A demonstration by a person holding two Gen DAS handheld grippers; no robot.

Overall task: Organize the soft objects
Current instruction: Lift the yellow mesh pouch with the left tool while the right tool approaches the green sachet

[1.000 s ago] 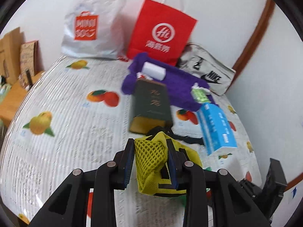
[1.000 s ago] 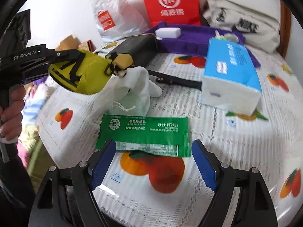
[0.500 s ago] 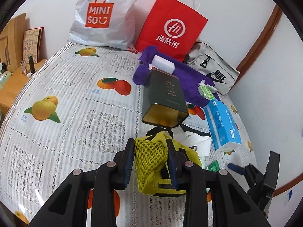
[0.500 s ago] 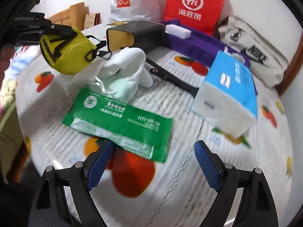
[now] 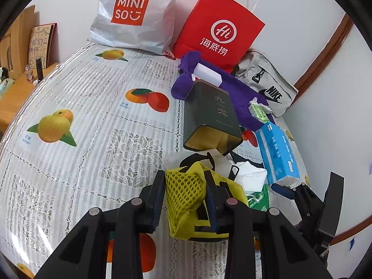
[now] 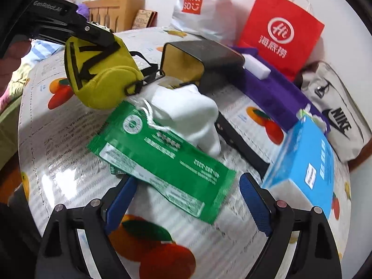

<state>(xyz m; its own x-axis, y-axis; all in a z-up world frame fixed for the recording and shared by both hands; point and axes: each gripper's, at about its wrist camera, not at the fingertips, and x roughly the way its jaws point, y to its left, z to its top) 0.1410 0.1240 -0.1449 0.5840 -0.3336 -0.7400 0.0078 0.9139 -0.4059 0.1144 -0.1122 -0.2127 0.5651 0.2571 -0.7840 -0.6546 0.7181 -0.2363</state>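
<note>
My left gripper [image 5: 183, 181] is shut on a yellow mesh pouch [image 5: 186, 193], which hangs above the fruit-print tablecloth [image 5: 93, 116] with its black strap trailing. From the right wrist view, the yellow pouch [image 6: 102, 76] sits at upper left, in front of a dark tin [image 6: 202, 58] lying on its side. A white drawstring bag [image 6: 186, 109] lies beside the tin's open mouth. My right gripper [image 6: 186, 180] is open, tilted, just above a flat green packet [image 6: 162, 153]. The packet's near end lies between the two blue pads, apart from them.
A blue tissue pack [image 6: 307, 162] sits close to the right finger. Behind lie a purple towel [image 5: 234, 90] with a white block [image 5: 207, 74], a grey Nike bag [image 5: 267, 88], a red paper bag [image 5: 220, 28] and a silver shopping bag [image 5: 134, 16]. A wooden shelf [image 5: 14, 88] borders the left.
My right gripper has rolled and moved in over the green packet, its jaws a little wider. My left gripper has drifted slightly with the yellow pouch, still gripped.
</note>
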